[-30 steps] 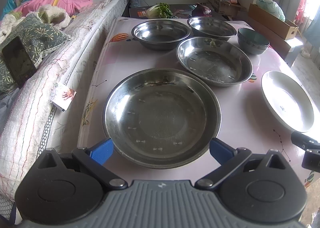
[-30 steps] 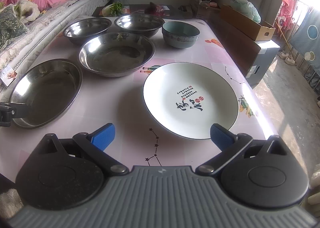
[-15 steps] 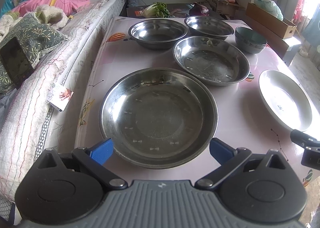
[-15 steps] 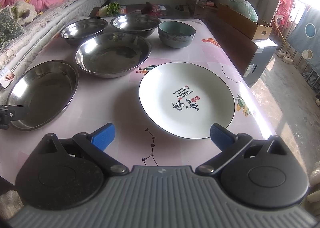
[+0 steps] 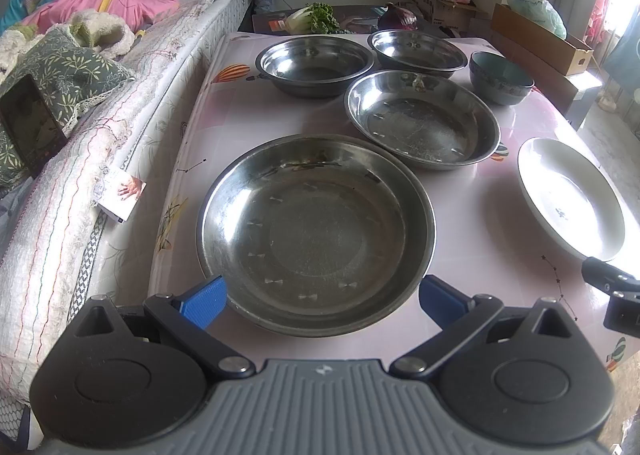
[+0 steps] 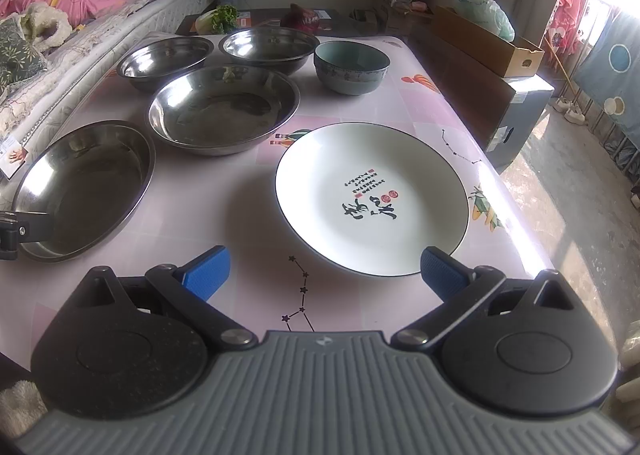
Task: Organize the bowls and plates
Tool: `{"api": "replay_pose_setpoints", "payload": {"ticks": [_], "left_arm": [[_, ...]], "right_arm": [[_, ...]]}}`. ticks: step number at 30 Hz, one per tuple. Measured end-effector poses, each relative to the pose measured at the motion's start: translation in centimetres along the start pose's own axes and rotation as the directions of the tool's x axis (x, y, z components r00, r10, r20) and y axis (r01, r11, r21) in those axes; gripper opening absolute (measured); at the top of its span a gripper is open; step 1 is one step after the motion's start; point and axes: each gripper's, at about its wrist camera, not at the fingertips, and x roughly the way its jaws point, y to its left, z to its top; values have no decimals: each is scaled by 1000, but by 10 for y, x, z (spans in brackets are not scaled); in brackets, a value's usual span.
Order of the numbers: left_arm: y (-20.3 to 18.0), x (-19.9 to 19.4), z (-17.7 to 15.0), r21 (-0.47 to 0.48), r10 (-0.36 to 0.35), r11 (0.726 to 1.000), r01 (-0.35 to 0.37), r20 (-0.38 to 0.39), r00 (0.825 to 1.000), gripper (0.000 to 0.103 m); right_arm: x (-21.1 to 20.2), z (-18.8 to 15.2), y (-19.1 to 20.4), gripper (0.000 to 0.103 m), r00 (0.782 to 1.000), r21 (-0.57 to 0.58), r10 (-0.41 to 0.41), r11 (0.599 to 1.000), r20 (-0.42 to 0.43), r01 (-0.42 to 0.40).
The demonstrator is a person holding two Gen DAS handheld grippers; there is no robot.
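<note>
On the table (image 6: pixel 360 111), the near-left position holds a large steel pan (image 5: pixel 316 231). Behind it and to the right sits a second steel pan (image 5: pixel 422 117). Two steel bowls occupy the far row: one at left (image 5: pixel 316 63), one at right (image 5: pixel 418 51). A ceramic bowl (image 6: pixel 352 65) stands right of the far row. The plate (image 6: pixel 372 197) lies at near right, apart from both pans. A bed (image 5: pixel 120 103) runs along the table's left edge. Vegetables (image 5: pixel 316 17) lie beyond the far edge.
</note>
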Motion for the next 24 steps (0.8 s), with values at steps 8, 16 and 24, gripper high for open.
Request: {"api": "replay_pose_setpoints", "payload": {"ticks": [8, 16, 24], "left_arm": [[-1, 1, -1, 5, 6, 1000, -6, -3, 1000, 103], [0, 4, -1, 18, 24, 1000, -24, -23, 999, 103], [3, 10, 9, 50, 71, 996, -70, -21, 997, 103]], "right_arm": [[1, -1, -1, 102, 1000, 11, 4, 1000, 14, -4], [5, -3, -3, 102, 1000, 31, 11, 999, 4, -11], [7, 5, -9, 102, 998, 50, 43, 998, 51, -46]]}}
